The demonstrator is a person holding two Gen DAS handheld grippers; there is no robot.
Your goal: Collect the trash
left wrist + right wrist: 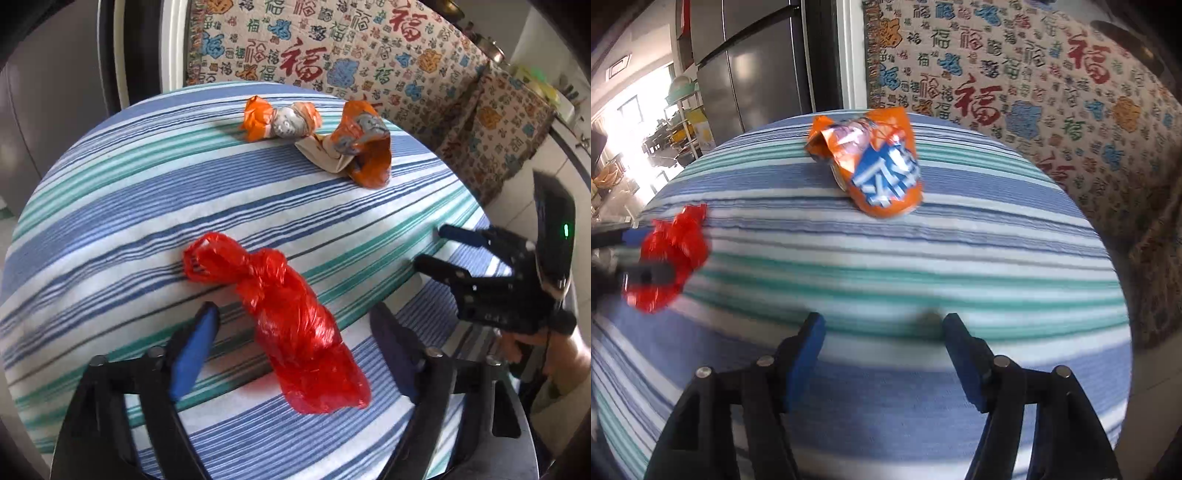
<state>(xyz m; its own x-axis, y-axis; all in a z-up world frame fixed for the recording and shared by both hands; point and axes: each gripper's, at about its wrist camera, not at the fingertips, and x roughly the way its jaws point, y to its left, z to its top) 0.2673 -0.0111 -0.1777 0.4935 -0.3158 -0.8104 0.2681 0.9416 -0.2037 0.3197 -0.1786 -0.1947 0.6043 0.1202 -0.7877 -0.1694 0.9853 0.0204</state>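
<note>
A crumpled red plastic bag [288, 325] lies on the striped cloth, between the open fingers of my left gripper [295, 314]; the jaws stand wide on either side without touching it. The bag also shows at the left of the right wrist view [670, 258]. Two crumpled orange wrappers [280, 118] [360, 144] lie at the far edge; one orange and blue wrapper [875, 162] shows ahead of my right gripper [882, 325], which is open and empty above the cloth. The right gripper also shows at the right of the left wrist view [436, 247].
The table carries a blue, green and white striped cloth [129, 192]. A sofa with a patterned cover [369, 48] stands behind it. A steel fridge [750, 62] stands at the back left. The table's right edge [476, 214] drops to a tiled floor.
</note>
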